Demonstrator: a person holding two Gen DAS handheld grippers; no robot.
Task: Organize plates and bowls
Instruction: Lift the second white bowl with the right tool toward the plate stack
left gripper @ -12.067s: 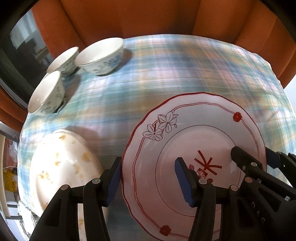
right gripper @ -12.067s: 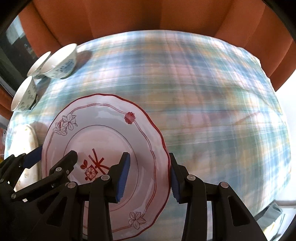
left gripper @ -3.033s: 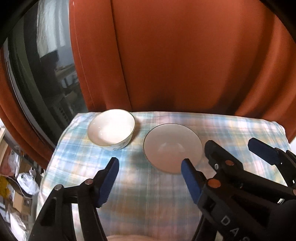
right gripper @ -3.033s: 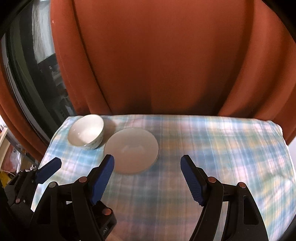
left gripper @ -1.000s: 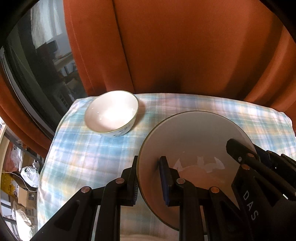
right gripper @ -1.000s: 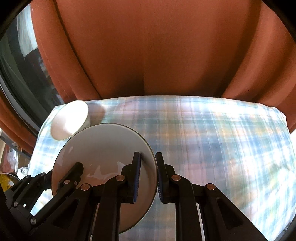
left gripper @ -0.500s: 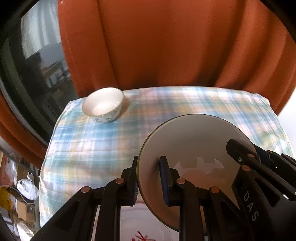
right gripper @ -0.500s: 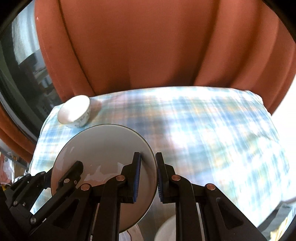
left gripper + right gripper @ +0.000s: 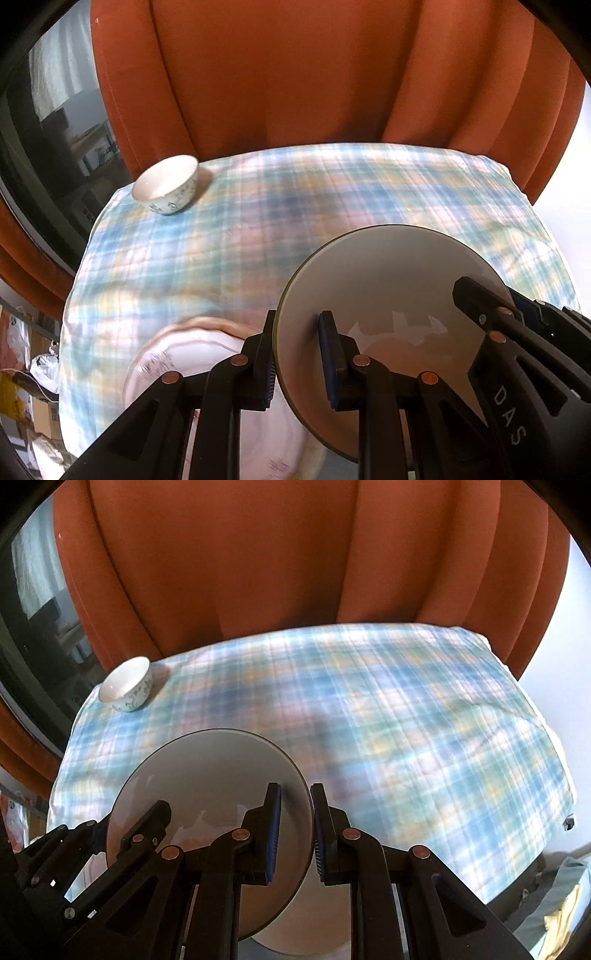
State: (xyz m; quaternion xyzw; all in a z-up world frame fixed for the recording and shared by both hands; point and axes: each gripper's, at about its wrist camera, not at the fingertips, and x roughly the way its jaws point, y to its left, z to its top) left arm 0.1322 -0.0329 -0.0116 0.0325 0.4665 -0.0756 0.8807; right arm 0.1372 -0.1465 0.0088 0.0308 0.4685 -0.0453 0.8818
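While the grey plate (image 9: 388, 280) is being pinched at opposite rims by the left gripper (image 9: 297, 354) and right gripper (image 9: 295, 834), it is being carried above the tablecloth (image 9: 406, 709). Directly beneath, at the near edge, the patterned plate (image 9: 192, 347) is lying as the judged stacking target; the bowl (image 9: 166, 188) is sitting far left.

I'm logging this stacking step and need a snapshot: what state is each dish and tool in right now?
Grey plate: lifted, tilted, gripped at both edges.
Left tool: shut on the grey plate.
Right tool: shut on the grey plate.
Floral bowl: upright, apart, on the plaid cloth.
Red-rimmed plate: flat, beneath the grey plate.
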